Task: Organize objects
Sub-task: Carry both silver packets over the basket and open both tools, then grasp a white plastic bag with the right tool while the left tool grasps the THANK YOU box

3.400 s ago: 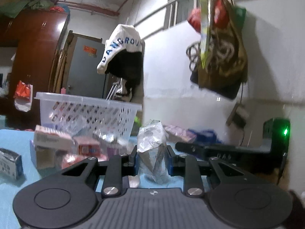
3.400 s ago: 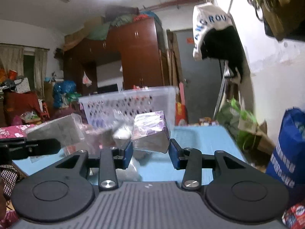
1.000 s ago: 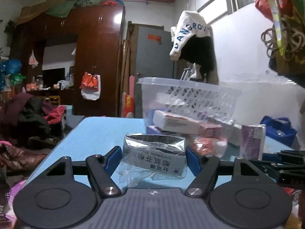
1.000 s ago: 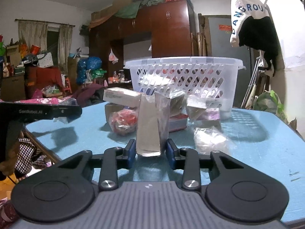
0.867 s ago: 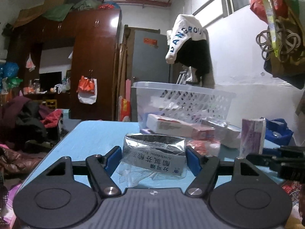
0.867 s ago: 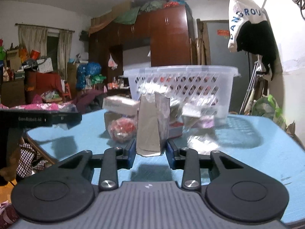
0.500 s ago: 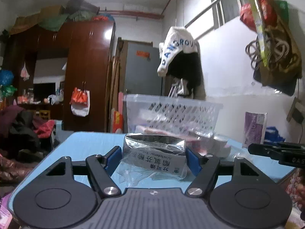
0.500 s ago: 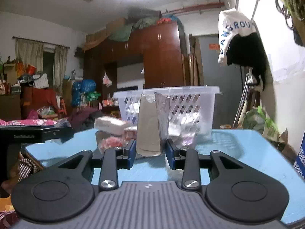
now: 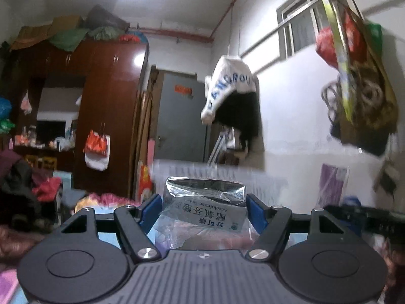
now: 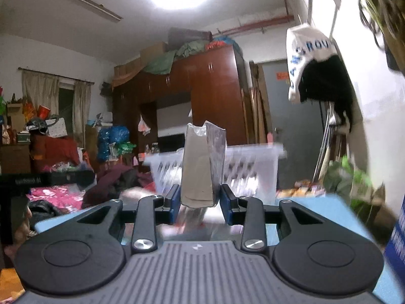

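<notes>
Left gripper (image 9: 204, 209): jaws set fairly wide and pressed on a silver foil-wrapped packet (image 9: 205, 204), held crosswise. The packet's long axis runs from pad to pad, printed face toward the camera, with loose clear wrap hanging under it. It is carried clear of the blue table (image 9: 106, 235).

Directly ahead of the left gripper, beyond the packet, stands the white plastic basket (image 9: 215, 177), blurred, its rim roughly level with the packet's top edge.

Right gripper (image 10: 200, 204): jaws drawn nearly together and pinching a narrow grey-and-purple box (image 10: 202, 164) by its lower end. The box stands upright, long axis vertical, its top well above the pads. In the left wrist view the same box shows at the far right, above the right gripper's dark body.

Basket (image 10: 250, 167) seen from the right: straight ahead, behind the box, its rim about halfway up the box.

Judgement: both items lie short of the basket and must clear its rim before release. Which hand is nearer cannot be told; the right-hand box, standing tall, appears better placed to drop in end first.
</notes>
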The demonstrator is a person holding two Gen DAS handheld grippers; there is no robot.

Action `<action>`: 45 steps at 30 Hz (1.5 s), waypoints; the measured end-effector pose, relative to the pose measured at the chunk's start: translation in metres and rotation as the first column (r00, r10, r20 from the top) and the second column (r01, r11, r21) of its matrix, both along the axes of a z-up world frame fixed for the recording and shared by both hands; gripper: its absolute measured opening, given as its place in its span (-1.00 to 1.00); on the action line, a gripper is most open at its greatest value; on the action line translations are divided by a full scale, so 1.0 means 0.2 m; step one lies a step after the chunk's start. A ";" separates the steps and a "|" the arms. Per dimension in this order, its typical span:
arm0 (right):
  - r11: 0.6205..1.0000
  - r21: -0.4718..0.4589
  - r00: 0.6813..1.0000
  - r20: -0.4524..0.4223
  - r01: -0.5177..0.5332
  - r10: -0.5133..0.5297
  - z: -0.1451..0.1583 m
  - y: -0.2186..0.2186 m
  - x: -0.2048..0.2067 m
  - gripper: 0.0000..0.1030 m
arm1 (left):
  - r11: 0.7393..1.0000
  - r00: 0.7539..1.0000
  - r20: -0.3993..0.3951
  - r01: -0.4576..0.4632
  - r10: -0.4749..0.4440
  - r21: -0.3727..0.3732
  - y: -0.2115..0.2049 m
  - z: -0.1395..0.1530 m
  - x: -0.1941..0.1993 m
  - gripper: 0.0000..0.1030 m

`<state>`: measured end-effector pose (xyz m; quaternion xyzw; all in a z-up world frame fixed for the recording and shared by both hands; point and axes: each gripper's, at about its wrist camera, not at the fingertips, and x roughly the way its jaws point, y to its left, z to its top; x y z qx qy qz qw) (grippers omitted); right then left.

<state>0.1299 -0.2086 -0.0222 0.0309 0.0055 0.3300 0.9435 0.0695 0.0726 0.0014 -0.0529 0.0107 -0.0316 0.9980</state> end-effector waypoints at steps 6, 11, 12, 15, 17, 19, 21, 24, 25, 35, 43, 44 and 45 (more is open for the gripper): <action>0.997 -0.073 1.000 -0.027 -0.002 0.000 0.43 0.20 0.42 -0.28 | 0.998 0.989 -0.150 -0.015 0.005 -0.065 0.02 0.43 0.66 0.45; 0.960 -0.277 0.988 -0.134 0.038 -0.078 0.53 0.42 0.78 -0.28 | 0.989 0.958 -0.288 -0.032 -0.012 -0.147 0.03 0.41 1.02 0.46; 0.948 -0.317 0.985 -0.148 0.038 -0.089 0.51 0.45 0.82 -0.25 | 0.986 0.947 -0.322 -0.045 -0.008 -0.159 0.03 0.39 1.08 0.46; 0.914 -0.403 0.980 -0.158 0.050 -0.123 0.45 0.51 0.87 0.27 | 0.985 0.927 -0.373 -0.100 0.041 -0.141 0.04 0.32 1.13 0.63; 0.919 -0.390 0.984 -0.129 0.064 -0.123 0.43 0.49 0.81 0.62 | 0.987 0.911 -0.410 -0.098 0.039 -0.124 0.04 0.29 1.12 0.75; 0.935 -0.350 0.985 -0.129 0.064 -0.116 0.43 0.43 0.76 0.78 | 0.991 0.901 -0.431 -0.094 0.044 -0.095 0.03 0.28 1.10 0.78; 0.953 -0.301 0.985 -0.152 0.033 -0.082 0.43 0.36 0.72 0.92 | 0.994 0.916 -0.400 -0.078 0.040 -0.078 0.02 0.29 1.05 0.78; 0.963 -0.268 0.989 -0.138 0.012 -0.050 0.37 0.27 0.56 1.00 | 0.998 0.933 -0.358 -0.056 0.047 -0.016 -0.01 0.32 0.94 0.78; 0.964 -0.265 0.990 -0.133 0.005 -0.042 0.34 0.25 0.53 1.00 | 0.998 0.940 -0.337 -0.056 0.054 0.004 -0.01 0.32 0.87 0.78; 0.984 -0.173 0.960 -0.270 0.033 -0.080 -0.06 0.05 0.24 0.99 | 0.998 0.952 -0.302 -0.048 0.056 0.033 -0.02 0.00 0.47 0.78; 0.974 -0.224 0.974 -0.214 0.032 -0.081 -0.13 0.11 0.20 0.60 | 0.991 0.923 -0.365 -0.091 0.122 0.103 -0.09 -0.09 0.57 0.78; 0.974 -0.224 0.973 -0.216 0.035 -0.084 -0.13 0.11 0.20 0.56 | 0.990 0.922 -0.365 -0.096 0.128 0.103 -0.09 -0.08 0.56 0.78; 0.974 -0.224 0.972 -0.218 0.034 -0.084 -0.16 0.11 0.17 0.53 | 0.990 0.922 -0.365 -0.097 0.129 0.106 -0.10 -0.08 0.56 0.78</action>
